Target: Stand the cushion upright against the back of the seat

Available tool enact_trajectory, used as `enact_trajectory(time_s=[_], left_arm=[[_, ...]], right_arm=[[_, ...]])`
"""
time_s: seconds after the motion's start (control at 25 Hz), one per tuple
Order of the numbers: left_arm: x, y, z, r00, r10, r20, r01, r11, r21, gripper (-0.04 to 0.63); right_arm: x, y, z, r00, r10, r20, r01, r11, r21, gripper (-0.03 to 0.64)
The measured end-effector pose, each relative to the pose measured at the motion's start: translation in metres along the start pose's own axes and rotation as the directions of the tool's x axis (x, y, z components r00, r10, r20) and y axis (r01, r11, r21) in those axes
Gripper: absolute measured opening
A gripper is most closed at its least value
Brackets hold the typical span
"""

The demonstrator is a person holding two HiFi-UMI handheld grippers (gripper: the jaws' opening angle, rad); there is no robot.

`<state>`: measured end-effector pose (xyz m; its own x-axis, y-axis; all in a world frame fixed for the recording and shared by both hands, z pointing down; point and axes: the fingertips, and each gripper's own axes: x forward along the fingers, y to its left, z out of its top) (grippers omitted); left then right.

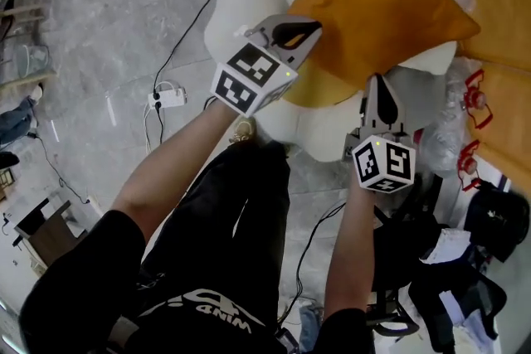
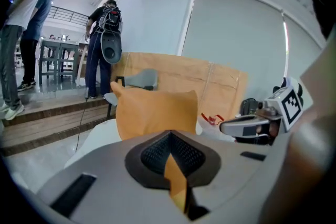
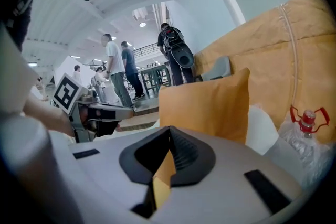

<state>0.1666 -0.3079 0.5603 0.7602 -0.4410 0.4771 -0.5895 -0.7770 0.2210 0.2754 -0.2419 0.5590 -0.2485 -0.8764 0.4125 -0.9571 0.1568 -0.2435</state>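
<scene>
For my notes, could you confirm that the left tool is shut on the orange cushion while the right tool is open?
Not quite: the right tool is also shut on the orange cushion, pinching its edge, as the right gripper view shows. The left tool is shut on it, as you said.

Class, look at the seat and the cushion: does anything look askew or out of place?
Yes. The orange cushion sits crooked over the white seat, one corner jutting beyond it. The left gripper and right gripper each pinch its near edge, so it is not yet stood against the back.
</scene>
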Motion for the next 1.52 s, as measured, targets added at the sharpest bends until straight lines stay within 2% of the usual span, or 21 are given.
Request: enact_trajectory(time_s=[0.12, 0.2, 0.4, 0.48, 0.64, 0.84, 1.04, 1.16, 1.28, 1.52], left_arm=[[-0.045, -0.022, 0.031, 1.000, -0.010, 0.027, 0.010, 1.000, -0.001, 0.008], [-0.076, -0.043, 0.053, 0.998, -0.030, 0.052, 0.029, 0.999, 0.027, 0.008], [-0.154, -0.103, 0.110, 0.989, -0.128, 0.079, 0.120, 0.987, 0.103, 0.008], [-0.187, -0.123, 0.131, 0.983, -0.155, 0.100, 0.144, 0.984, 0.108, 0.008], [-0.253, -0.159, 0.166, 0.971, -0.191, 0.145, 0.183, 0.981, 0.071, 0.008], [-0.315, -0.195, 0.195, 0.951, -0.221, 0.218, 0.202, 0.974, 0.104, 0.008], [-0.348, -0.222, 0.203, 0.937, -0.230, 0.263, 0.201, 0.971, 0.132, 0.008], [-0.353, -0.232, 0.203, 0.932, -0.223, 0.287, 0.197, 0.973, 0.118, 0.008], [-0.355, -0.236, 0.208, 0.925, -0.217, 0.311, 0.192, 0.975, 0.110, 0.008], [-0.363, -0.235, 0.212, 0.924, -0.213, 0.319, 0.176, 0.974, 0.140, 0.008]], right_arm=[[-0.040, 0.035, 0.034, 0.998, 0.058, 0.022, -0.058, 0.998, 0.002, 0.021], [-0.074, 0.059, 0.060, 0.994, 0.098, 0.043, -0.098, 0.995, -0.008, 0.021], [-0.152, 0.130, 0.118, 0.975, 0.210, 0.067, -0.205, 0.976, -0.072, 0.021], [-0.181, 0.160, 0.135, 0.970, 0.234, 0.064, -0.227, 0.969, -0.099, 0.021], [-0.234, 0.208, 0.167, 0.960, 0.268, 0.081, -0.258, 0.959, -0.116, 0.021], [-0.281, 0.237, 0.195, 0.940, 0.305, 0.154, -0.291, 0.951, -0.108, 0.021], [-0.301, 0.249, 0.210, 0.929, 0.310, 0.201, -0.301, 0.951, -0.076, 0.021], [-0.306, 0.251, 0.211, 0.923, 0.317, 0.219, -0.309, 0.948, -0.070, 0.021], [-0.307, 0.256, 0.214, 0.917, 0.329, 0.227, -0.321, 0.944, -0.071, 0.021], [-0.304, 0.268, 0.214, 0.909, 0.349, 0.226, -0.338, 0.937, -0.087, 0.021]])
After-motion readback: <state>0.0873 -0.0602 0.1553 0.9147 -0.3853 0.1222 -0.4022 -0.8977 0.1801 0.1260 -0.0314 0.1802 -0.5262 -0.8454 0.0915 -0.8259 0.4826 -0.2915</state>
